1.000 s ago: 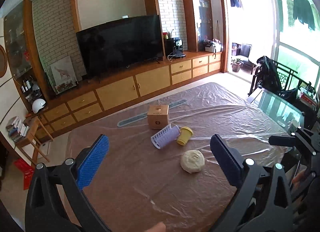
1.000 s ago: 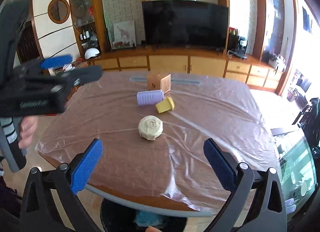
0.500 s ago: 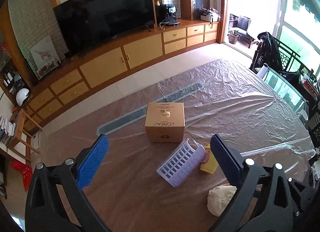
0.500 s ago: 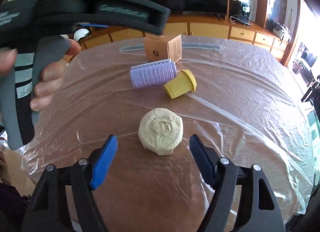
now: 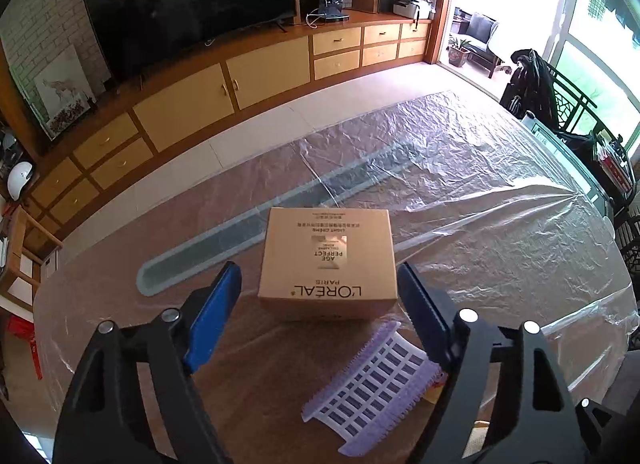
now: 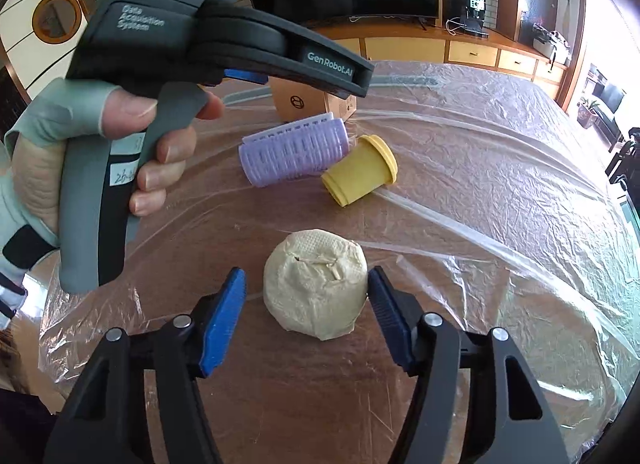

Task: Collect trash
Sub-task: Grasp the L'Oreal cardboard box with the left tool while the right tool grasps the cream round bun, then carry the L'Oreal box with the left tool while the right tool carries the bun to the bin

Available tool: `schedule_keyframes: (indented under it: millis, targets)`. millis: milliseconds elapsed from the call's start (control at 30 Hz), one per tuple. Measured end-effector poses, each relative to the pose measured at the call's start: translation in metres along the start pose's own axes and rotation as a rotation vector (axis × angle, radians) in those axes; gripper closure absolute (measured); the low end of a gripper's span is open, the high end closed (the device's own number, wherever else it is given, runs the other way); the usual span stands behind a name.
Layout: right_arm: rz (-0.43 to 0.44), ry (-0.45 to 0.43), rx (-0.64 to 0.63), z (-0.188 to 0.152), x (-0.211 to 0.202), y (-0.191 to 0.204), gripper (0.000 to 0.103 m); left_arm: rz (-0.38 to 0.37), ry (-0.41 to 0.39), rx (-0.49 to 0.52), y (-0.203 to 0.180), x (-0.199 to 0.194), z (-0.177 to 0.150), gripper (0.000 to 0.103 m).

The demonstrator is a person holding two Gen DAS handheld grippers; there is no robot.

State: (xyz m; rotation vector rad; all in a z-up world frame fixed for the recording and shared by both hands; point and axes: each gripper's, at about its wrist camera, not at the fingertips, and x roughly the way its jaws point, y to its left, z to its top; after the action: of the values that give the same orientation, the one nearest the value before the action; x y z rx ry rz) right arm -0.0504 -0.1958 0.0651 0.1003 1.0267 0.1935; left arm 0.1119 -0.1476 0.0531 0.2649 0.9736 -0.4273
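A brown L'Oreal cardboard box (image 5: 328, 260) lies on the plastic-covered table (image 5: 500, 200). My left gripper (image 5: 320, 280) is open, its blue pads on either side of the box's near end, not touching. A purple hair roller (image 5: 372, 384) lies just below it. In the right wrist view a cream crumpled paper ball (image 6: 316, 284) sits between the open pads of my right gripper (image 6: 306, 284). The roller (image 6: 294, 154), a yellow cup (image 6: 360, 170) on its side and the box (image 6: 296, 102) lie beyond. The left gripper's body (image 6: 208, 48) hangs over them.
A long grey strip (image 5: 256, 224) lies under the plastic behind the box. A TV (image 5: 192, 4) stands on a wooden cabinet (image 5: 224, 88) beyond the table. A dark chair (image 5: 536, 92) and a glass table stand at the right.
My left gripper moved forward and down to straddle the box and narrowed. My right gripper moved in around the paper ball and narrowed too.
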Motion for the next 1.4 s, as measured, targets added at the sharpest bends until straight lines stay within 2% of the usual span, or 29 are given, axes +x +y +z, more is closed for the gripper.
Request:
schedule_keyframes:
  millis: [67,133,200,300,400,433,833,1100,1400]
  targets:
    - [-0.01,0.001,-0.005,0.0,0.002,0.001,0.041,-0.008,0.0,0.003,0.001,0.001,0.001,0.028]
    - [-0.013,0.004,-0.002,0.0,0.003,0.002,0.041,-0.023,0.0,-0.003,0.004,0.004,0.002,0.039]
    - [-0.009,0.008,0.01,0.0,0.004,0.002,0.041,-0.045,0.003,-0.018,0.007,0.005,0.003,0.043]
    - [0.003,0.009,0.03,0.001,0.005,-0.001,0.041,-0.057,-0.004,-0.016,0.009,0.005,0.004,0.043]
    - [0.028,0.005,0.055,0.002,0.005,-0.008,0.052,-0.049,-0.016,-0.002,0.01,0.003,0.003,0.044]
    - [0.031,0.005,0.061,0.002,0.004,-0.009,0.053,-0.05,-0.018,-0.001,0.011,0.003,0.003,0.044]
    - [0.097,-0.03,0.149,0.019,-0.015,-0.045,0.053,-0.035,-0.098,-0.042,0.023,-0.031,0.005,0.044]
    - [0.122,-0.049,0.174,0.025,-0.034,-0.072,0.053,-0.002,-0.158,-0.058,0.015,-0.074,-0.018,0.044]
    - [0.157,-0.077,0.165,0.034,-0.051,-0.089,0.053,0.006,-0.174,-0.132,-0.001,-0.107,-0.058,0.044]
